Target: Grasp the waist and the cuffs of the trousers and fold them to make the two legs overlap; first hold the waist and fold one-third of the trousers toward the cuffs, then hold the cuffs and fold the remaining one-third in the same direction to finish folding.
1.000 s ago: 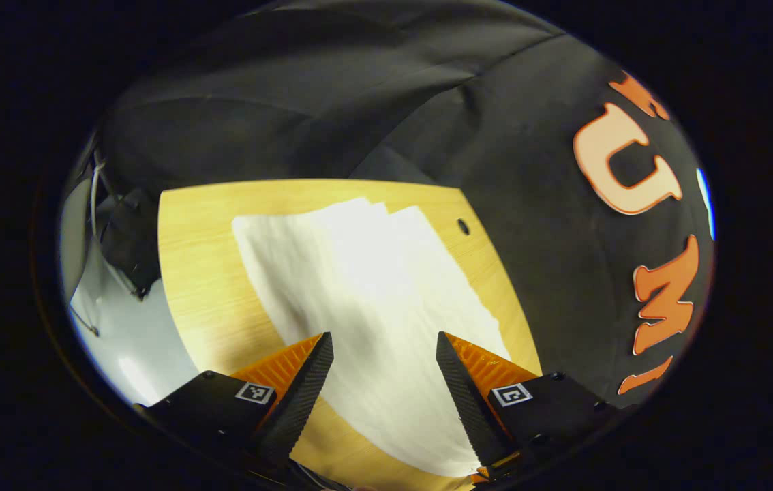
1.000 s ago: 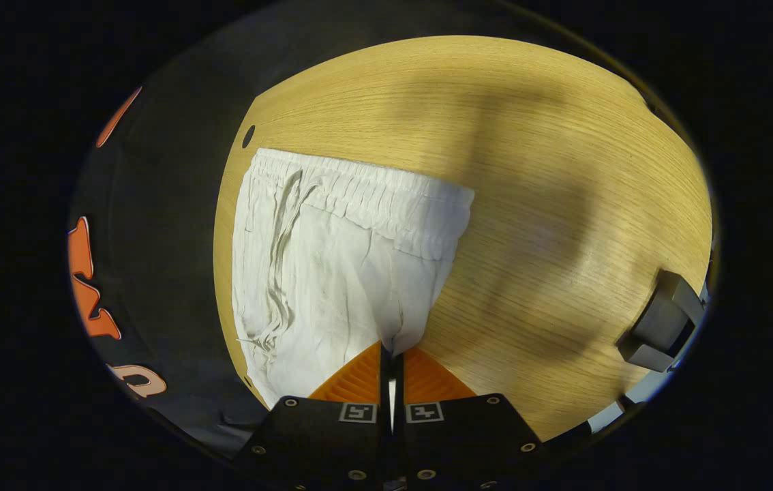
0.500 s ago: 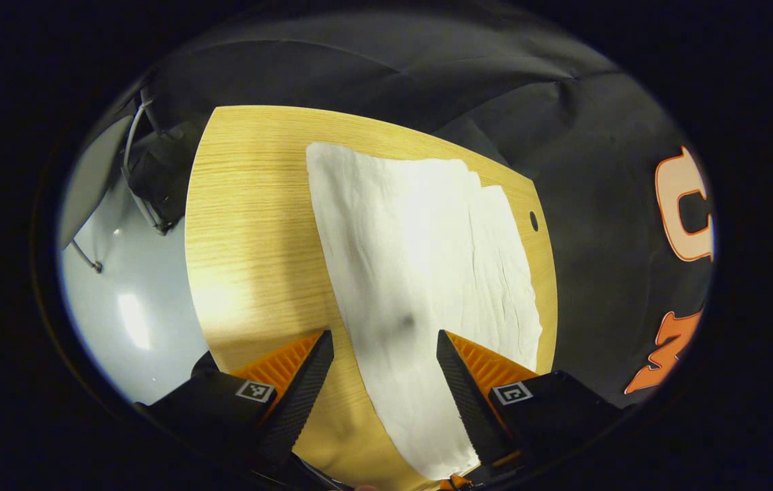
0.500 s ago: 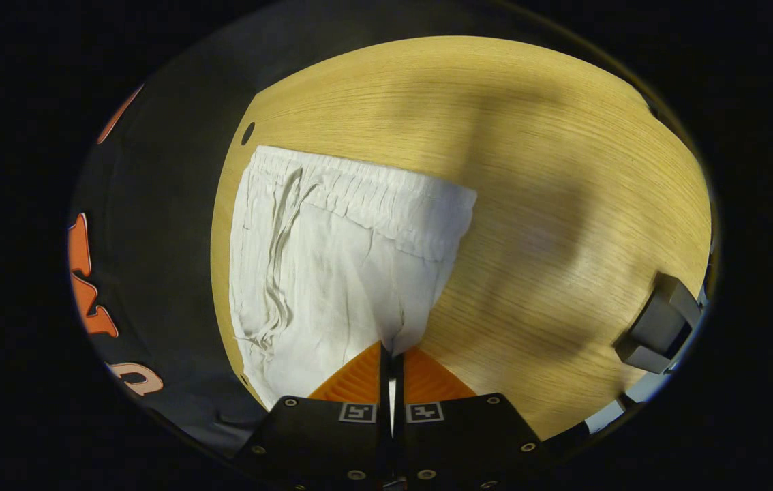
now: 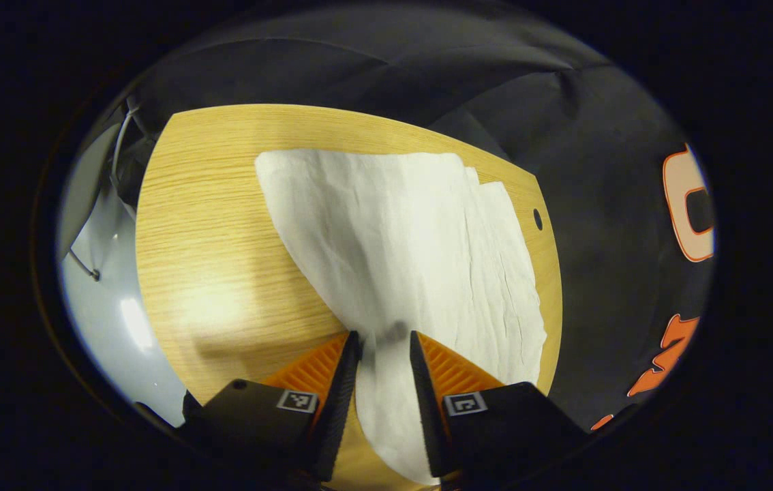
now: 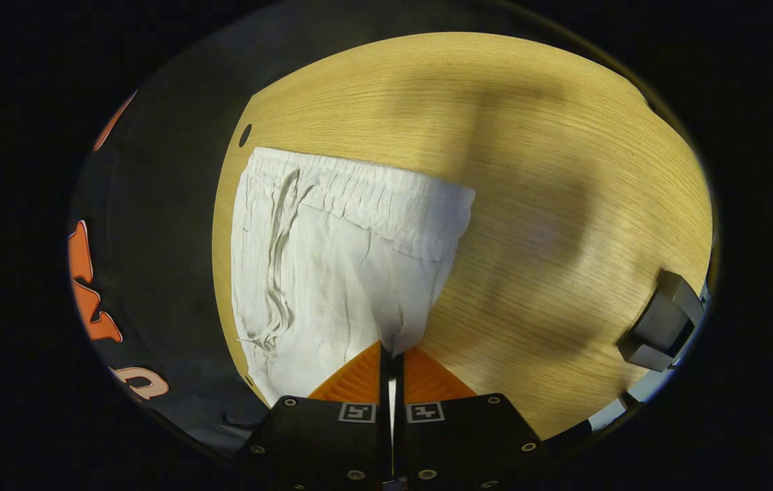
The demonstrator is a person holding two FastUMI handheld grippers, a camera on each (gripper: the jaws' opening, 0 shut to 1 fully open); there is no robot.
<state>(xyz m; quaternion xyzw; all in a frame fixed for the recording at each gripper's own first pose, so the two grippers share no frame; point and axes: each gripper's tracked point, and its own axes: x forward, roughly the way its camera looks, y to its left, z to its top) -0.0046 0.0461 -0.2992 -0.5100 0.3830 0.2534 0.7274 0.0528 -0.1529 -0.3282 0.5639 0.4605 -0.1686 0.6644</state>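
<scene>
On the bench [image 5: 223,225], my left hand-held gripper [image 5: 384,341] has narrowed around the trousers [image 5: 400,239]; right hand-held gripper [image 6: 392,358] pinches them; fold can begin.

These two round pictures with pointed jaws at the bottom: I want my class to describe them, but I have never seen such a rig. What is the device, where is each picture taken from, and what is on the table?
A person holds a two-finger gripper in each hand, and each gripper carries a fisheye camera that looks along its own jaws. A pair of white, crinkled cloth trousers lies on a light wooden table.

The left gripper view looks along the legs toward the cuffs. The left gripper has narrowed its jaws around the cloth, with a gap between them.

The right gripper view looks toward the elastic waistband with its drawstring. The right gripper is shut on the trousers, pinching the cloth between its jaws.
</scene>
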